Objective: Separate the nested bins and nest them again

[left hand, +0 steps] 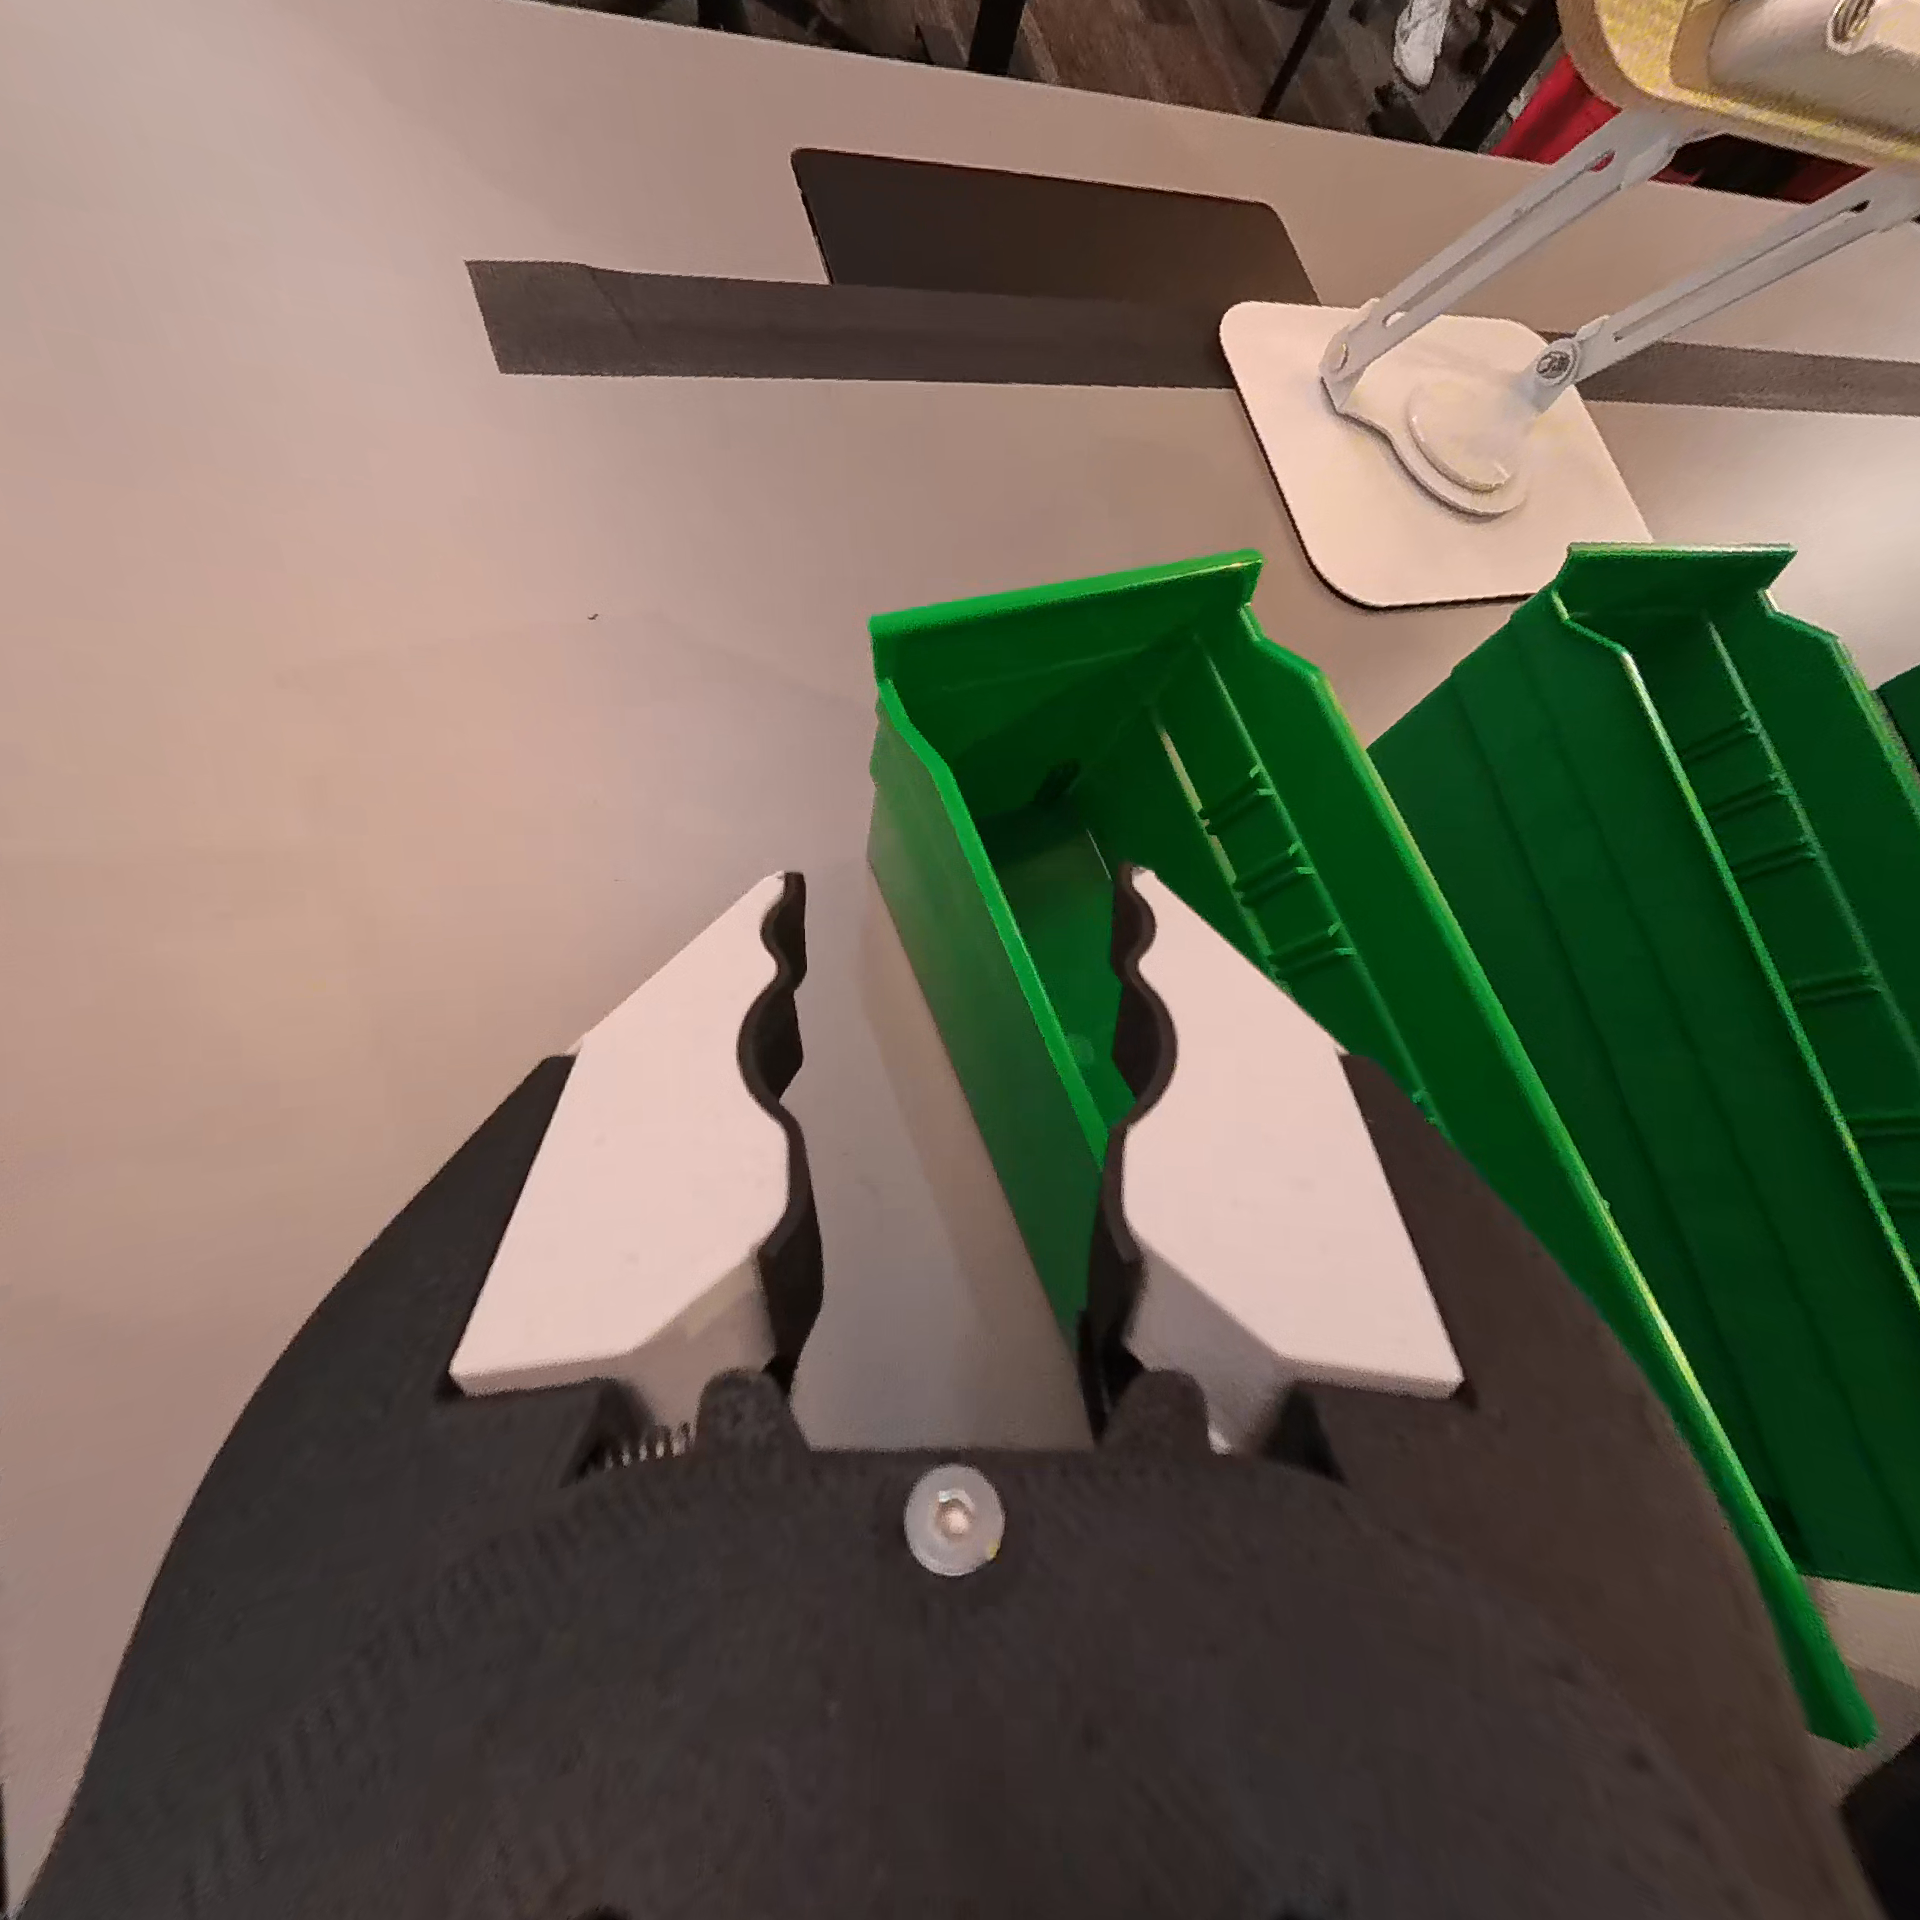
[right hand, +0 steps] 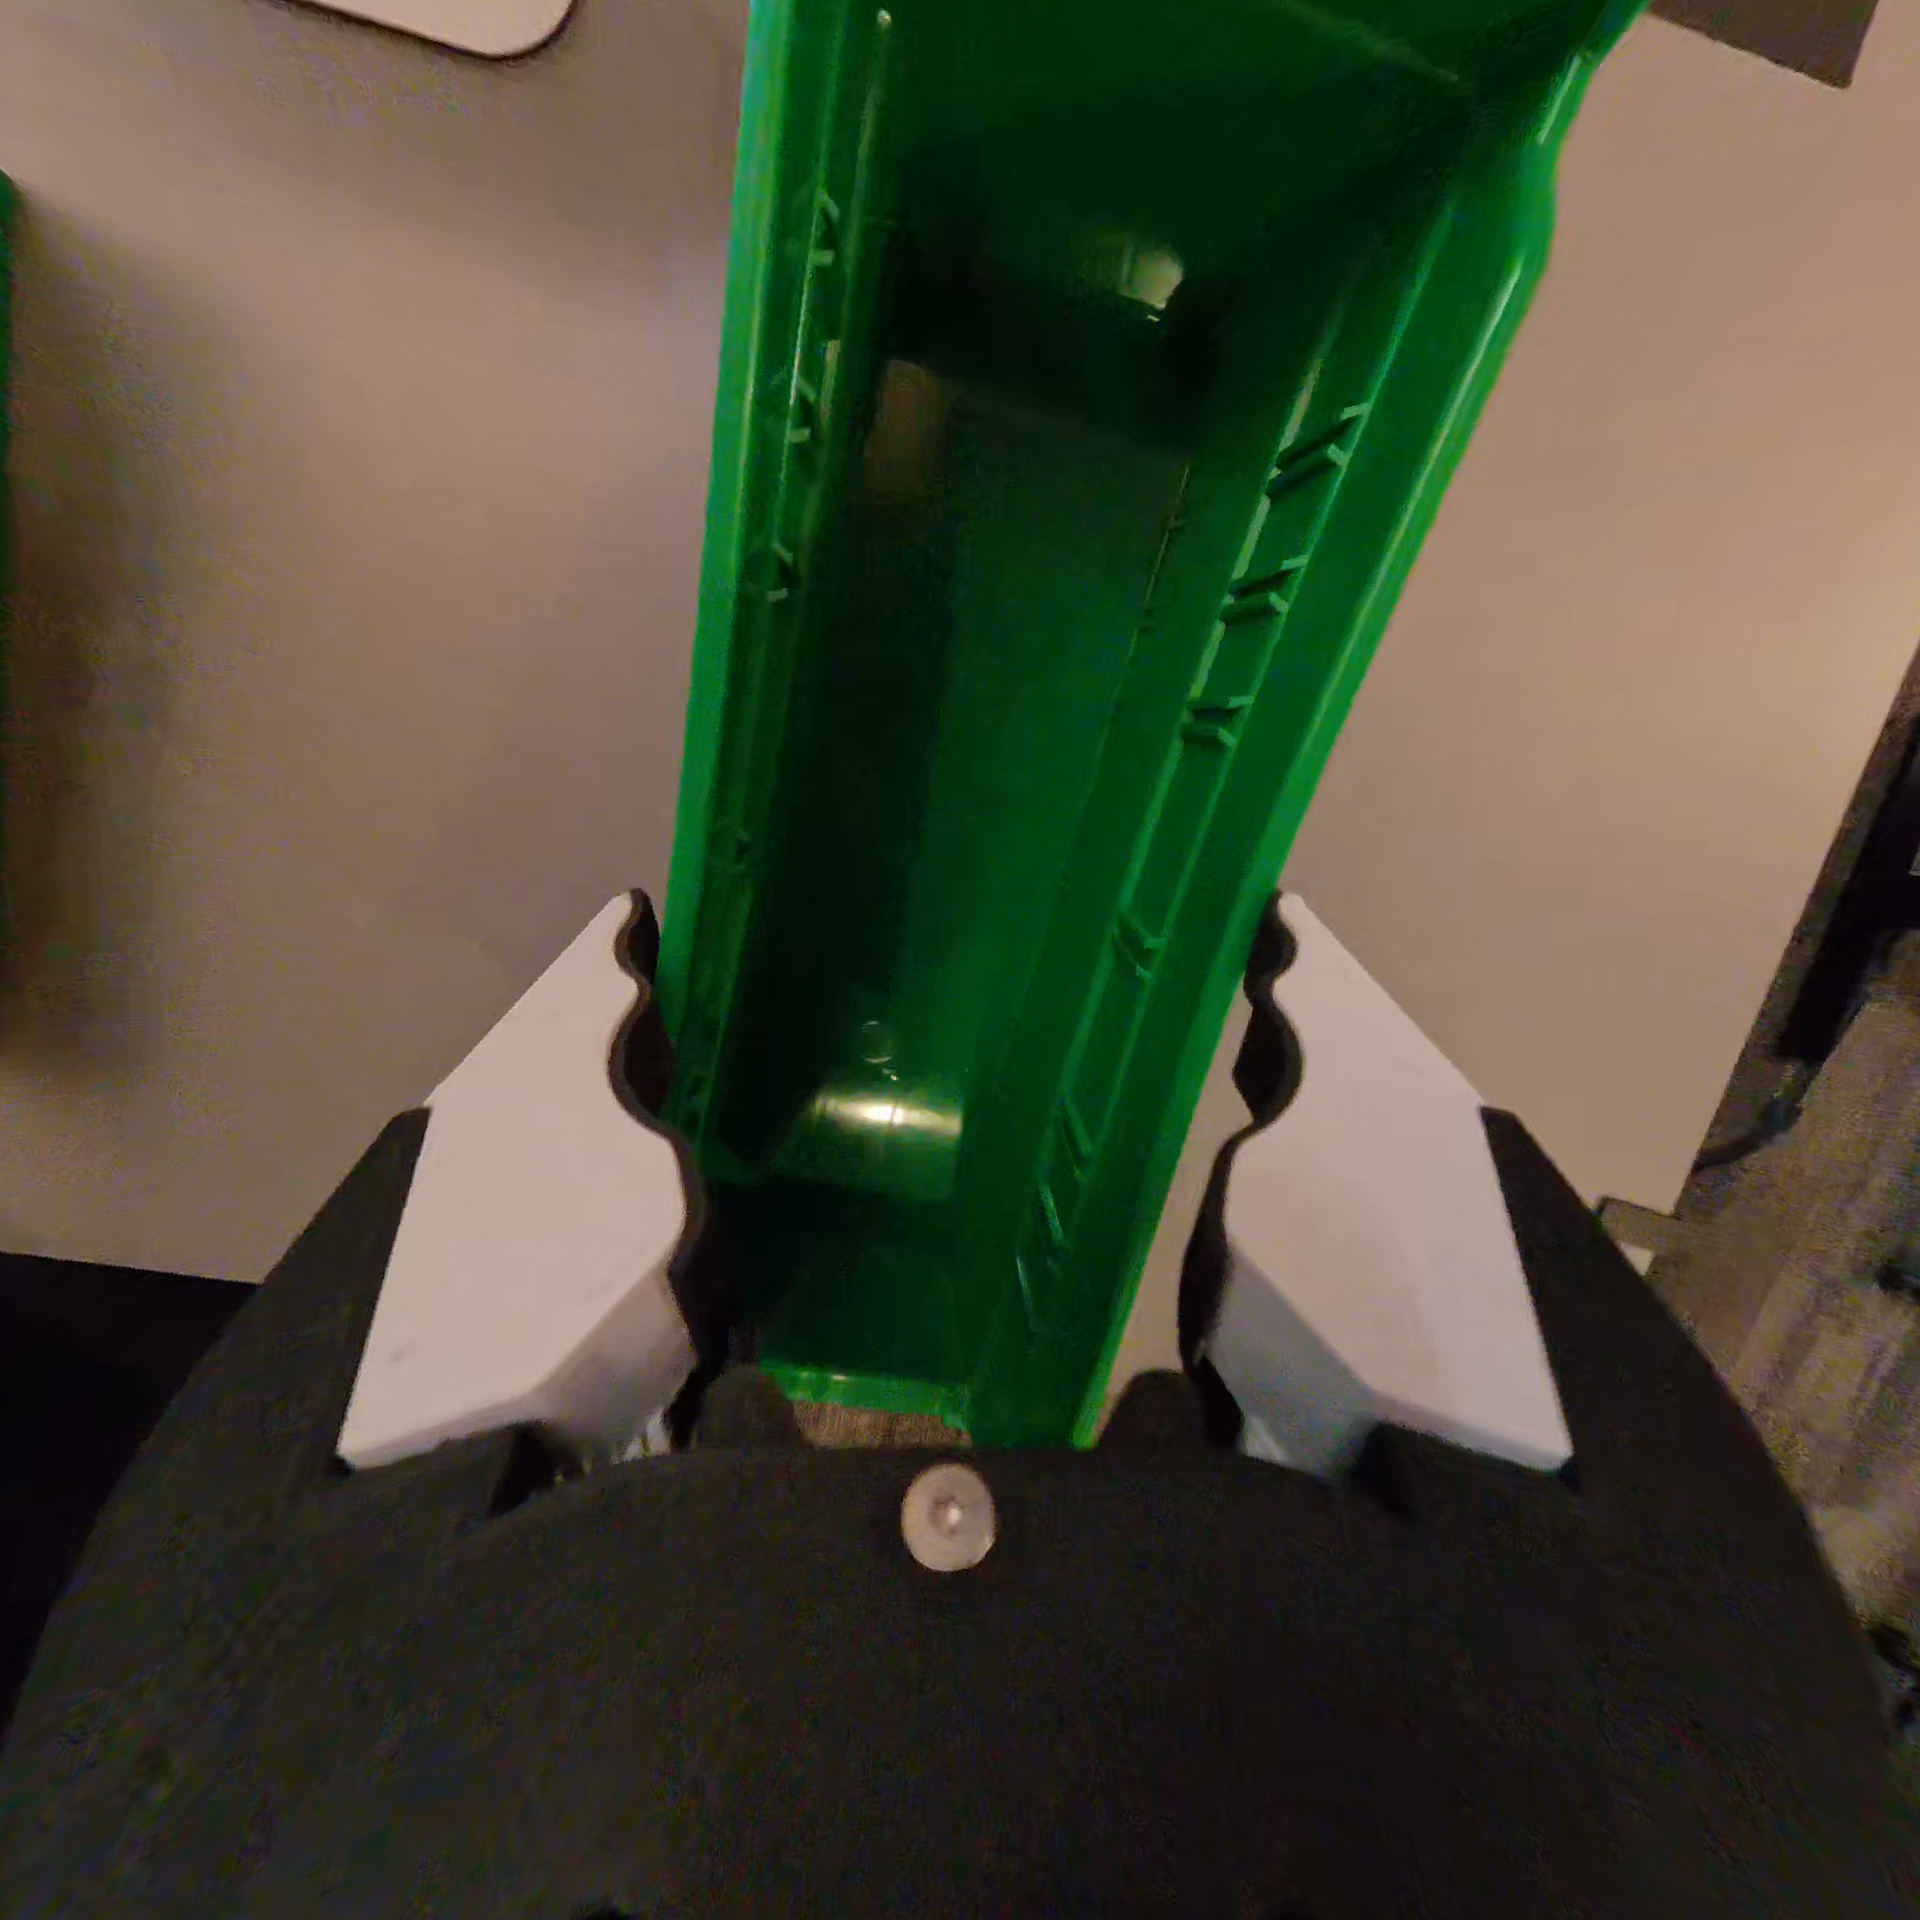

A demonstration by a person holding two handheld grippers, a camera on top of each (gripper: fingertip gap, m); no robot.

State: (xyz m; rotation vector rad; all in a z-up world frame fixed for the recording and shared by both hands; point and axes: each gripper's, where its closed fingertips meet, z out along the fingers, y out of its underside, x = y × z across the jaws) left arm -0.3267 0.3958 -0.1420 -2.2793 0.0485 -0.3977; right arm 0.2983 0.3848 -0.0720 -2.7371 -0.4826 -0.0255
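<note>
Two long green bins lie apart, side by side, on the beige table (left hand: pixel 364 623). My left gripper (left hand: pixel 961 914) is open and straddles the left wall of the left bin (left hand: pixel 977 935). Its right finger (left hand: pixel 1247 1143) is inside the bin against that wall; its left finger (left hand: pixel 644 1143) is outside, well clear. The right bin (left hand: pixel 1662 987) lies just beyond. In the right wrist view my right gripper (right hand: pixel 951 935) is open wide around the near end of that bin (right hand: pixel 987 623). The left pad touches its wall. A slim gap shows at the right pad.
A white square pad (left hand: pixel 1351 499) carries a metal stand with a gold part (left hand: pixel 1714 62) above it, just past the bins. A dark mat (left hand: pixel 1039 229) and a grey strip (left hand: pixel 831 332) lie farther back. The table edge and floor (right hand: pixel 1818 1195) are at the right.
</note>
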